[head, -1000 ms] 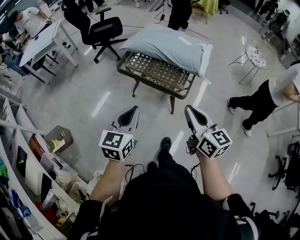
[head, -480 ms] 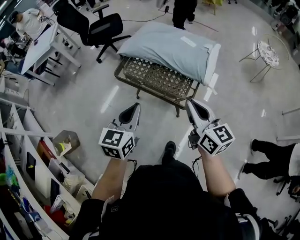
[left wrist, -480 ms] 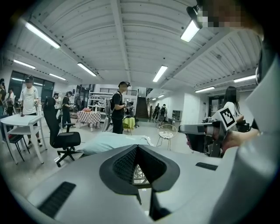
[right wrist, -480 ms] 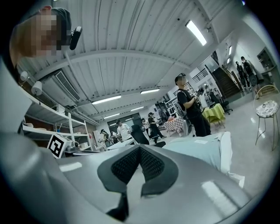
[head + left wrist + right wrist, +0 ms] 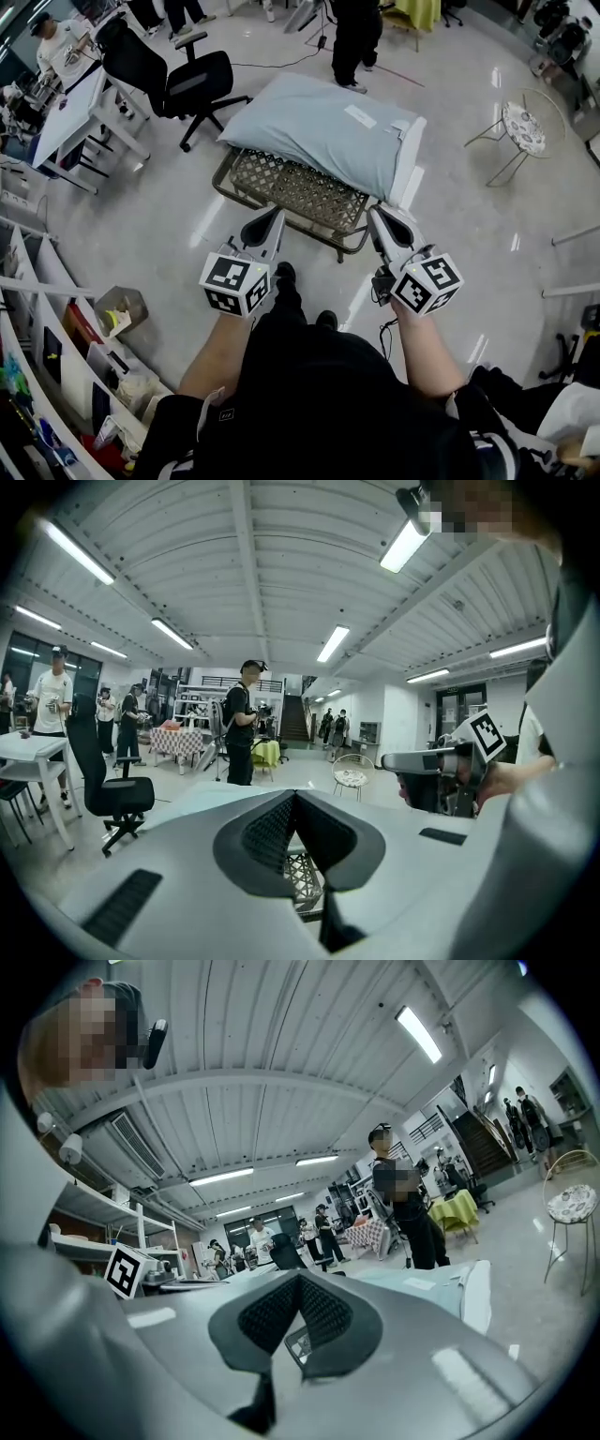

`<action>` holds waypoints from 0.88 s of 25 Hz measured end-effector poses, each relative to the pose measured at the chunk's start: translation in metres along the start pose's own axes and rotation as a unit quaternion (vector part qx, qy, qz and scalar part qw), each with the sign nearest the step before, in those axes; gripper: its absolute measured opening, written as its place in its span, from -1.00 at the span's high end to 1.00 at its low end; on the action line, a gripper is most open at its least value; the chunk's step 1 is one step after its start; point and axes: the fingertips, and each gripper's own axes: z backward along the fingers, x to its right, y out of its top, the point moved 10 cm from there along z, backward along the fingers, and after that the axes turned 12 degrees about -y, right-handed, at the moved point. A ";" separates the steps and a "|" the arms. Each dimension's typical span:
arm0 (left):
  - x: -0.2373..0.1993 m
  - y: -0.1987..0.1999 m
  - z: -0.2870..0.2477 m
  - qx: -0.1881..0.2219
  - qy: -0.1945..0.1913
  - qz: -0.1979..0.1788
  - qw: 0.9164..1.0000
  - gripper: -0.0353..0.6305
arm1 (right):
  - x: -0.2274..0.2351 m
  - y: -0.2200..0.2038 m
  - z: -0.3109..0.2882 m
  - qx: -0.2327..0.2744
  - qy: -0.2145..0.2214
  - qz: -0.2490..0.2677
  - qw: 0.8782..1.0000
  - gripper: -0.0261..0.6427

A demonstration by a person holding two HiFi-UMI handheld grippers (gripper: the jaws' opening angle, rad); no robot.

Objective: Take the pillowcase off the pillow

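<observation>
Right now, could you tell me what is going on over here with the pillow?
A person holds the left gripper and the right gripper out in front, both aimed at the wicker bench. The pillowcase lying on it is still on the pillow, whose white end shows at the opening. Both grippers are shut and empty, and neither touches the pillowcase yet.

Counting now: one pillow [image 5: 323,131], one wicker tabletop [image 5: 281,183]. Two claws out front, the left claw [image 5: 272,217] and the right claw [image 5: 380,217]. One black office chair [image 5: 192,80], one white desk [image 5: 80,98], one round side table [image 5: 522,127]. Bystanders I can clearly count: two, one in black [image 5: 354,33], one in white [image 5: 58,42].
</observation>
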 end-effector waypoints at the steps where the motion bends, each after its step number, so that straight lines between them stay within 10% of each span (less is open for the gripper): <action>1: -0.005 0.001 -0.009 0.001 -0.006 0.001 1.000 0.88 | 0.005 0.002 -0.002 0.000 -0.007 0.000 1.000 0.89; 22: -0.213 0.054 -0.207 -0.033 -0.174 -0.007 0.984 0.88 | 0.052 0.028 -0.163 -0.023 -0.216 -0.009 0.976 0.77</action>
